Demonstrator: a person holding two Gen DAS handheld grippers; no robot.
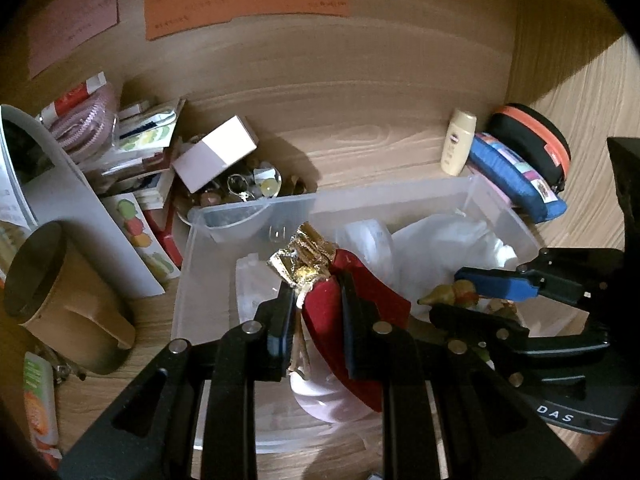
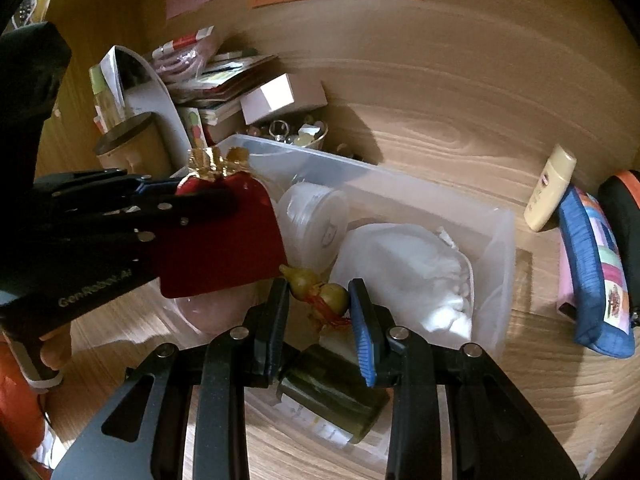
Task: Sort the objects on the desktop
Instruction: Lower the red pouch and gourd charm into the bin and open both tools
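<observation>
Both hands hang over the clear bin (image 1: 496, 216) to drop things inside. The left gripper (image 1: 316, 316) pinches a red pouch (image 1: 324, 312) above the bin's near end; beside it, the right gripper (image 2: 318, 304) pinches a small gourd charm (image 2: 320, 292).

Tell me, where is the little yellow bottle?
The little yellow bottle stands at the right of both views, leaning against the wooden back wall, just beyond the clear plastic bin and beside the blue pouch.
</observation>
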